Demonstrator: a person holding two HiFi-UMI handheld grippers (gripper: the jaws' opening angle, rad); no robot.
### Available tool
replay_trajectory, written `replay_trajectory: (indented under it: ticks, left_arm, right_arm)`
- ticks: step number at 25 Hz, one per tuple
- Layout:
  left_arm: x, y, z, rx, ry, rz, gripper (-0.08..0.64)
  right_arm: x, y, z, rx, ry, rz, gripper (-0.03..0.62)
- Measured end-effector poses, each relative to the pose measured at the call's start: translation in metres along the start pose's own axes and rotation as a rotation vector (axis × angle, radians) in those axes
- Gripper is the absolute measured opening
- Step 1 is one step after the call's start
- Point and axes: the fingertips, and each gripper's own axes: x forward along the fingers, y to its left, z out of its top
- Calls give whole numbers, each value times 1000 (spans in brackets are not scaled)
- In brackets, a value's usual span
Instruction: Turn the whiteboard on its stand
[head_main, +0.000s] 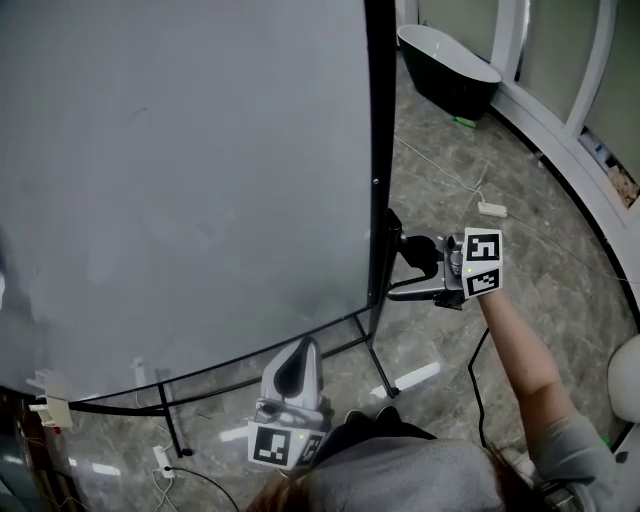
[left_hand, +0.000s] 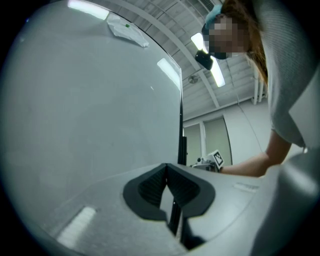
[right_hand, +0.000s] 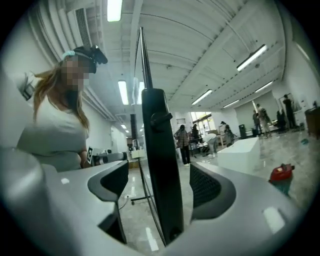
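Observation:
The big grey whiteboard (head_main: 180, 180) fills the left of the head view, tilted on its black stand. It also fills most of the left gripper view (left_hand: 90, 100). My right gripper (head_main: 400, 262) is at the board's right side, level. Its jaws stand open on either side of the stand's black upright post (right_hand: 160, 150), with a gap on each side. In the right gripper view the gripper (right_hand: 160, 182) has nothing pressed between its pads. My left gripper (head_main: 298, 352) is shut and empty below the board's lower edge, pointing at the board face (left_hand: 167, 172).
The stand's thin black legs (head_main: 380, 370) run across the marble floor under the board. A black tub (head_main: 450, 65) sits at the back right, and a white power strip (head_main: 492, 209) with a cable lies on the floor. Several people (right_hand: 182, 142) stand far off.

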Motion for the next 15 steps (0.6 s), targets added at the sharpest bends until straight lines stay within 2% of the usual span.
replay_trajectory:
  ticks: [5,8,11,13,15]
  left_arm:
    - [-13,8,0,3,29,49,2]
    - [-17,13,3,25,23,69,2]
    - [-20,17,2,34,26,82,2]
    - [-22,20,0,37,32,90,2]
    - [-23,23,-1,38,37,94,2]
  right_arm:
    - [39,9,10,-12,-2,162,379]
    - [49,12,15,-10,-37,215,374]
    - [52,12,16,-19,-51,239,330]
    - [54,9,16,-46,-40,232,273]
    - [54,7,14,-88,-29,227,152]
